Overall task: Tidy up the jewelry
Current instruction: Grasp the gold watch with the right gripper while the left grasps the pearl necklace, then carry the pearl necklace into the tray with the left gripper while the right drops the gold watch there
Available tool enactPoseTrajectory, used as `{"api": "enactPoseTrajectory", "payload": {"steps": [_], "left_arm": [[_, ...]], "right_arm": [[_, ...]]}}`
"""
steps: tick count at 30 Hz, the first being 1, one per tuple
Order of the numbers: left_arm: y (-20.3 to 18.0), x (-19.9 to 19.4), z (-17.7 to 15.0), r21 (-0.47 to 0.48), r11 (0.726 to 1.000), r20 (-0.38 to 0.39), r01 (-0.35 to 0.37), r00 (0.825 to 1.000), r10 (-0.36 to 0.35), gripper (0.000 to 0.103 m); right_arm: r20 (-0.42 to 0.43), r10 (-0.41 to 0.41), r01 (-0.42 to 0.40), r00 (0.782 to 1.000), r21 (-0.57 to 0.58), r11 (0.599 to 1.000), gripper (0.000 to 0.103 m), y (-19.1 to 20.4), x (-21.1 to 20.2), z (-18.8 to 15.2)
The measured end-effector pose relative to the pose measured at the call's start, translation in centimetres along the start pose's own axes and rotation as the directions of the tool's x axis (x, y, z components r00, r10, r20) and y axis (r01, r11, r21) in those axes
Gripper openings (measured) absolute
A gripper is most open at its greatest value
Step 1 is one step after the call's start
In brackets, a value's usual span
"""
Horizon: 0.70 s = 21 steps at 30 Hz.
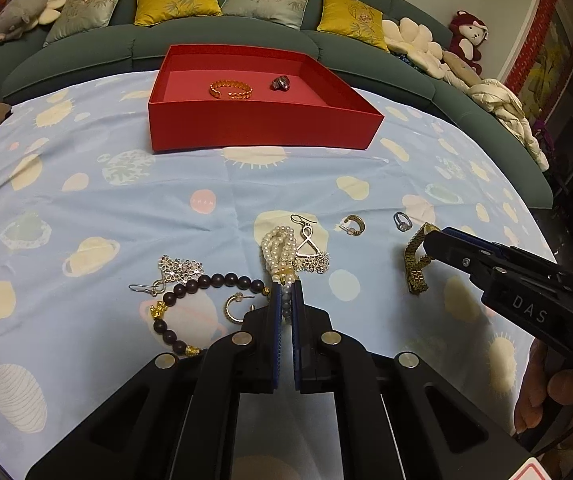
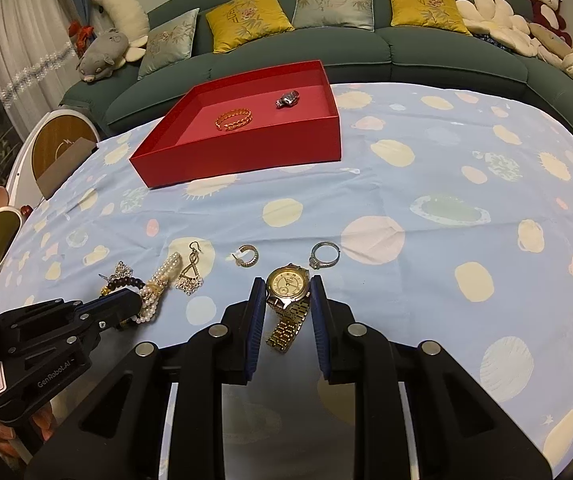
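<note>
A white pearl bracelet [image 1: 276, 246] lies on the blue patterned cloth, and my left gripper [image 1: 286, 286] is shut on its near end. In the right wrist view the left gripper [image 2: 134, 304] shows at the left with the pearl bracelet [image 2: 158, 280] at its tips. My right gripper [image 2: 288, 280] is shut on a gold watch [image 2: 288, 286], its pads against the sides of the case while the strap trails toward me. At the right of the left wrist view is the right gripper [image 1: 432, 238]. A red open box [image 1: 262, 128] at the back holds a gold bangle [image 1: 231, 90] and a dark watch [image 1: 281, 83].
Loose on the cloth are a dark bead bracelet [image 1: 206, 284], two gold hoop earrings [image 1: 353, 225] [image 1: 235, 310], a silver ring [image 1: 401, 222], drop earrings [image 1: 308, 242] and a flower brooch [image 1: 180, 268]. A green sofa [image 1: 222, 40] with cushions runs behind the table.
</note>
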<state>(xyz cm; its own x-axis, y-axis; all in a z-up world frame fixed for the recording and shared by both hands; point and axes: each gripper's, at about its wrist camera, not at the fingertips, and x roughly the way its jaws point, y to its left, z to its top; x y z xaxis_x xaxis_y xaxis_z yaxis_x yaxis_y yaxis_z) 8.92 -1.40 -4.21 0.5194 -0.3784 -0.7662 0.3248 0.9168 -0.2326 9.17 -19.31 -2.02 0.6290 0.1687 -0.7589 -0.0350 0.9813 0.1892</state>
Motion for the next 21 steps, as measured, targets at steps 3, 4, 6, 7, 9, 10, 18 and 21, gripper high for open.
{"api": "enactPoseTrajectory", "payload": {"steps": [3,4,6,7,9,10,18,21], "left_arm": [[-0.1,-0.8,0.3,0.004,1.000,0.020,0.013,1.000,-0.013,0.003],[-0.2,-1.2,0.4,0.006,1.000,0.029,0.017,0.999,-0.018,0.003],[-0.4,-1.9,0.9,0.010,1.000,0.048,0.021,0.999,-0.021,0.003],[-0.6,-2.2,1.2,0.011,1.000,0.054,0.028,0.998,-0.028,0.003],[-0.8,-2.9,2.1,0.010,0.999,0.074,0.034,0.997,-0.035,0.003],[-0.9,-3.2,2.6,0.014,0.999,0.085,0.035,0.996,-0.036,0.003],[0.4,-6.1,10.0,0.001,1.000,0.193,0.008,0.981,-0.008,0.003],[1.1,-5.5,13.3,0.015,0.999,0.221,-0.045,0.974,0.041,0.003]], "right_arm": [[0.005,0.006,-0.006,1.000,-0.008,1.000,0.022,0.4,-0.1,0.1],[0.006,0.010,-0.010,1.000,-0.009,1.000,0.022,0.5,-0.1,0.2],[0.011,0.016,-0.016,1.000,-0.010,1.000,0.022,0.6,-0.3,0.3],[0.013,0.022,-0.022,1.000,-0.010,1.000,0.022,0.7,-0.5,0.4],[0.028,0.034,-0.033,0.999,-0.016,0.999,0.022,1.0,-1.0,0.9],[0.038,0.042,-0.041,0.998,-0.020,0.999,0.022,1.2,-1.3,1.3],[0.157,0.106,-0.105,0.982,-0.014,0.994,0.022,2.0,-4.1,8.0],[0.202,0.124,-0.127,0.972,-0.002,0.992,0.022,1.7,-3.9,11.5]]}}
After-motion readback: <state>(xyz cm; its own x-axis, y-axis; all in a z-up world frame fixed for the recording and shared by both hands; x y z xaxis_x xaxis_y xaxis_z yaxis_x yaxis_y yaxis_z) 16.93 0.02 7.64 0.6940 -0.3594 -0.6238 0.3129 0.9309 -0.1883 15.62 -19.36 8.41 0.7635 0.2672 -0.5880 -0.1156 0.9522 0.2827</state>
